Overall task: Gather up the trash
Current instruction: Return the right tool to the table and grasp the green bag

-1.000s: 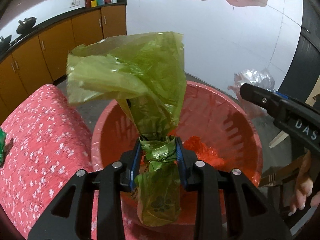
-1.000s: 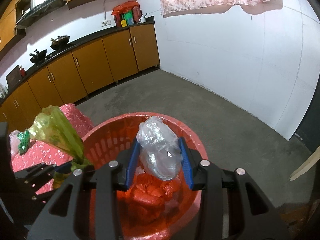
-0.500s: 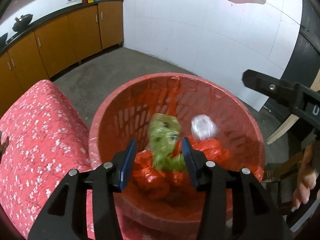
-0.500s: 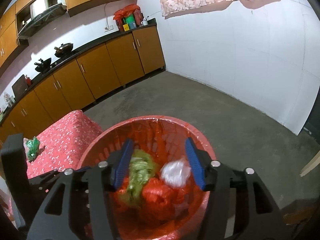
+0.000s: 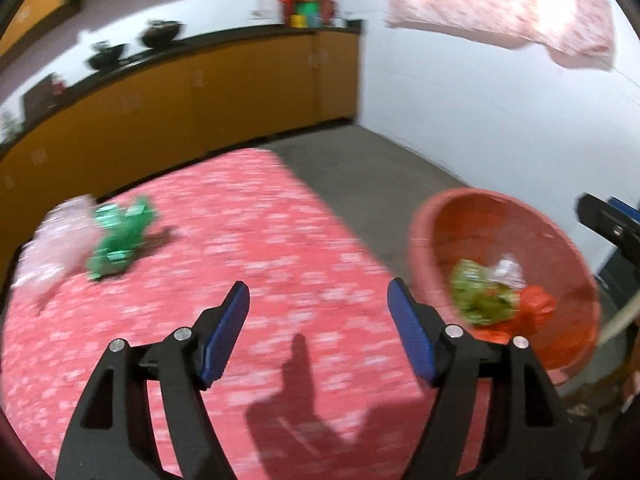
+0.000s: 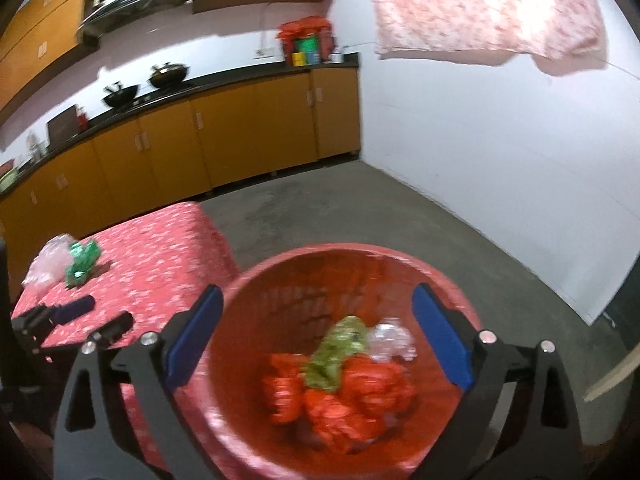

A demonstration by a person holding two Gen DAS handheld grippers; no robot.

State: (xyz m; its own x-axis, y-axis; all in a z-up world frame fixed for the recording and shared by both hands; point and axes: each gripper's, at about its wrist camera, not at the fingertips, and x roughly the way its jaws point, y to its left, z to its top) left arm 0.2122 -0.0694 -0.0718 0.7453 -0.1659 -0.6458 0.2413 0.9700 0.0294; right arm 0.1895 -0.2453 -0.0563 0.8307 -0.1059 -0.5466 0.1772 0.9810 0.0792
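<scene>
the left gripper [image 5: 318, 328] is over the desk [image 5: 280, 240], which carries a red flowered cloth. its fingers [image 5: 226, 334] stand spread, have just been opening, and nothing is between them. the right gripper [image 6: 318, 338] is above the red basket [image 6: 448, 276]. its fingers [image 6: 442, 338] stand spread wide, have just been opening, and nothing is pinched between them.

the basket stands on the floor just beside the desk. inside it lie a crumpled olive-green bag [image 6: 338, 352], a clear plastic wad [image 6: 390, 338] and red plastic bags [image 6: 360, 404], all touching one another.

two pieces of trash lie on the desk near its far left edge: a bright green wrapper [image 5: 120, 240] and a pale pink plastic bag [image 5: 56, 246], touching each other. the left-wrist view is blurred, so finer detail of them cannot be told.
</scene>
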